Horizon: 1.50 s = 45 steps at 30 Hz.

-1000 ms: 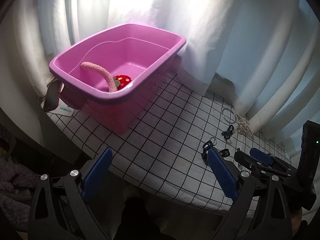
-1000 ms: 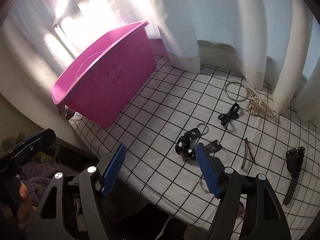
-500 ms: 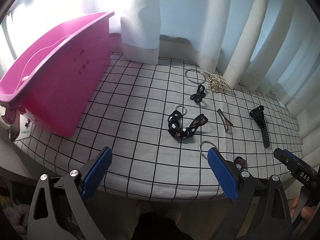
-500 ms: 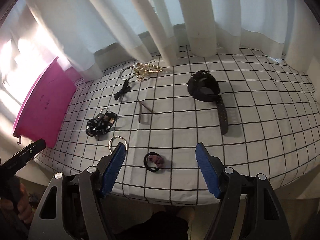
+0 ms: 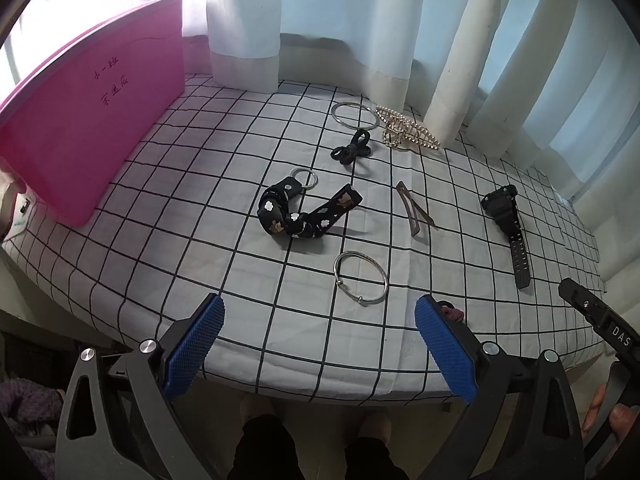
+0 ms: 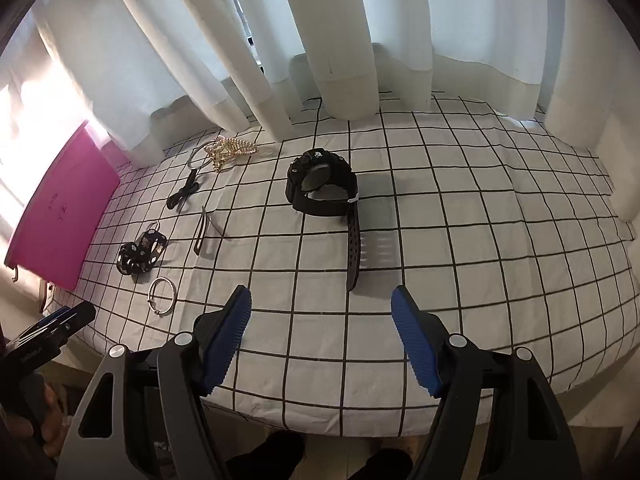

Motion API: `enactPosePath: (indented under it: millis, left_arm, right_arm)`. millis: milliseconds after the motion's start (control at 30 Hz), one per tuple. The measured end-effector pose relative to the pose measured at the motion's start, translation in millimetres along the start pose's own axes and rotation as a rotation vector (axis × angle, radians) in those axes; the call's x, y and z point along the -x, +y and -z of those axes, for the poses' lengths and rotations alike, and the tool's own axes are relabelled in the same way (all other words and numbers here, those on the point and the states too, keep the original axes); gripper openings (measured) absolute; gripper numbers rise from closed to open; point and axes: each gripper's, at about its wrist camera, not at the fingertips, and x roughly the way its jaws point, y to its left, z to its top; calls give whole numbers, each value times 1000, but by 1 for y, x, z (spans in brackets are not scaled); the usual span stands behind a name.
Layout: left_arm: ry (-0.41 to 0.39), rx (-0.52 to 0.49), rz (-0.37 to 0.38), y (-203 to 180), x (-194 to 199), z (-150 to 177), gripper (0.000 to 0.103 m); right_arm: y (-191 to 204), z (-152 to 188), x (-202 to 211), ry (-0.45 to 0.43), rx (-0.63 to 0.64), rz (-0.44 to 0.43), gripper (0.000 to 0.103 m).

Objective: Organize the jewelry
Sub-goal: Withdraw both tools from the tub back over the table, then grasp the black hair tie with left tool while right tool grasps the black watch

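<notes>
Jewelry lies spread on a checked tablecloth (image 5: 168, 216). In the left wrist view I see a silver bangle (image 5: 361, 276), a black flowered strap with a key ring (image 5: 304, 212), a brown hair clip (image 5: 410, 208), a black bow (image 5: 352, 148), a large silver ring (image 5: 355, 116), a gold pearl clip (image 5: 408, 132) and a black watch (image 5: 506, 220). My left gripper (image 5: 318, 344) is open and empty, at the table's near edge before the bangle. My right gripper (image 6: 322, 340) is open and empty, just short of the watch (image 6: 324, 188) strap.
A pink plastic tub (image 5: 88, 116) stands at the table's left end, also in the right wrist view (image 6: 60, 216). White curtains (image 6: 340, 40) hang along the back edge. A small pink and black hair tie (image 5: 452, 312) lies behind my left gripper's right finger.
Both grippers have swung right, away from the pink tub, and come closer to the table. The left now faces the bangle, the right faces the watch. Nothing has been picked up.
</notes>
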Motion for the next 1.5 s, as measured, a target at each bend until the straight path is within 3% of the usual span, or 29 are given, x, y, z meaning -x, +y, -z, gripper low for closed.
enactPosePath:
  millis: [233,300,500,700,933,1067,1233,1500]
  left_arm:
    - [-22,169,-118,-43,1,37,94]
    - [-18,205,-119,-51,3,42,94]
    - [-44,186,-136,-72,-3,52,94]
    - [-36,259,-177,-88,-20,63,94]
    - [-86,375,-244,-113,-36,77,94]
    - [-112,370,-278,-124,-45,77,94]
    - [-115,392,-293,-130,-57,79,94]
    - [-148,379,-347,-139,-71,78,94]
  right_arm:
    - [-26,-27,-22,49,189,-98,69]
    - [-29,-31,-25,57,220,-114,69]
    - [-39,-39,-34,42,255,-92,69]
    - [-53,-47,-53,69,290,-164,69]
    - [-64,-59,-76,83,400,-272,69]
    - [-62,-60,-92,93,438,-318,69]
    - [-57,-63,-106,54,471,-278,69]
    - [-49,-72,-116,46,524,-310,74]
